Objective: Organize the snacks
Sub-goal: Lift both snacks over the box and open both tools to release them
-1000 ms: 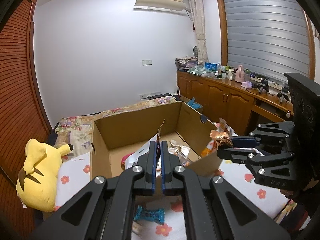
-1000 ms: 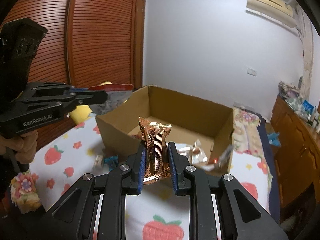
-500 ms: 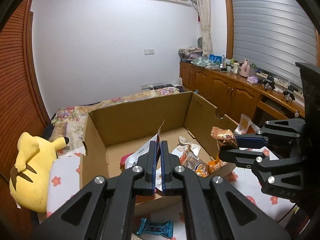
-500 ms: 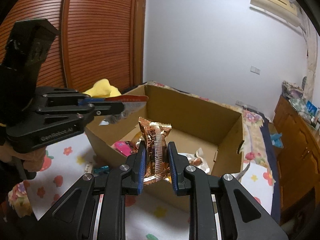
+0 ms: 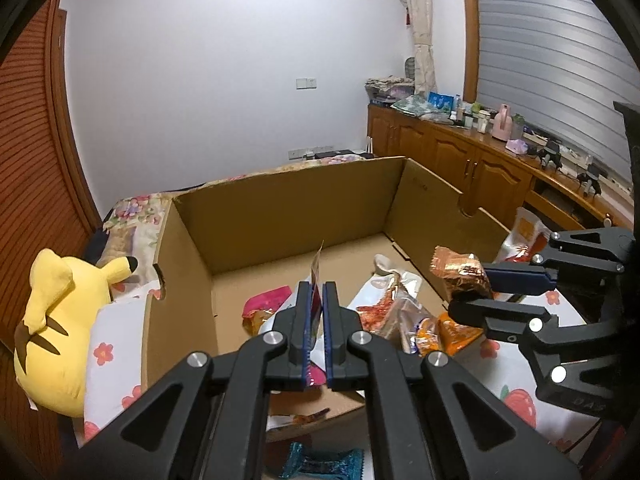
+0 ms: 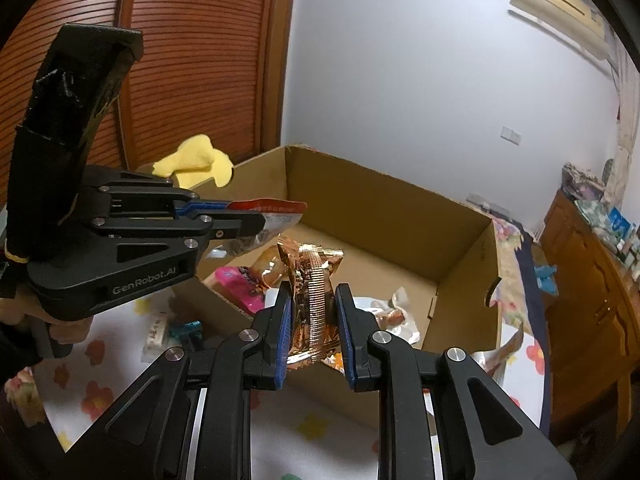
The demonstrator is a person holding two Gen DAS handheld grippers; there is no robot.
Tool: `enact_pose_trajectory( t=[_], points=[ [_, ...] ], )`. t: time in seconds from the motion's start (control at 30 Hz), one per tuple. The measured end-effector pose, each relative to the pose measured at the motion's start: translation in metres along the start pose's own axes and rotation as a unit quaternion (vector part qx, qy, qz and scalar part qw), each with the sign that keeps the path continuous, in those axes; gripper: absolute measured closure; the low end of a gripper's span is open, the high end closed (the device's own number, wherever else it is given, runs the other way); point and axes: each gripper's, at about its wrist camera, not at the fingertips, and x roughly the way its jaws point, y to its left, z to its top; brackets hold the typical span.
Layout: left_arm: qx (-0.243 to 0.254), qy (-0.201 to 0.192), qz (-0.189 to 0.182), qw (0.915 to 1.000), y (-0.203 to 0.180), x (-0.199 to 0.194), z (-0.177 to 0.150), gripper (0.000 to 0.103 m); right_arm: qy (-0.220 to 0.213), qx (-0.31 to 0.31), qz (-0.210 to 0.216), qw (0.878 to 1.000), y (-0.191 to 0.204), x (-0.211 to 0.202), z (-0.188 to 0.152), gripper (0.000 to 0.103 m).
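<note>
An open cardboard box [image 5: 288, 184] stands on a flowered bedspread, with several snack packets on its floor. My left gripper [image 5: 316, 292] is shut on a thin red-and-white packet [image 5: 317, 276], seen edge-on above the box's near wall. The right wrist view shows that packet [image 6: 276, 212] held flat over the box's left corner by the left gripper [image 6: 256, 218]. My right gripper [image 6: 314, 296] is shut on an upright copper foil packet [image 6: 314, 280] over the near side of the box [image 6: 384, 208]. From the left wrist, the copper packet [image 5: 460, 276] hangs at the box's right wall.
A yellow plush toy [image 5: 60, 320] lies left of the box. A blue wrapper [image 5: 320, 464] and a small white packet [image 6: 156, 336] lie on the bedspread in front of it. Wooden cabinets [image 5: 460, 160] line the right wall; slatted wardrobe doors [image 6: 180, 60] stand at the left.
Both grippers have moved forward and down toward the box, each keeping hold of its packet. The box now fills more of both views, and the packets are over its opening.
</note>
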Motion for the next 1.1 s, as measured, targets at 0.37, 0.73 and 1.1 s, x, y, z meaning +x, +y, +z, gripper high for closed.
enact_pose_trajectory(
  t=[0.37,0.73,1.1],
  points=[
    [-0.019,-0.005,0.014,0.9997,0.017,-0.002,0.001,0.095,0.022,0.021,-0.008,0.999,-0.001,0.023,0.008,0.084],
    [-0.025,-0.021,0.021,0.9992,0.028,-0.022,-0.007,0.09,0.035,0.031,-0.032,0.998,0.001,0.044,0.011,0.083],
    [-0.027,-0.03,0.025,0.9989,0.033,-0.048,-0.019,0.077,0.019,0.057,-0.026,0.998,0.0,0.036,0.011,0.068]
  ],
)
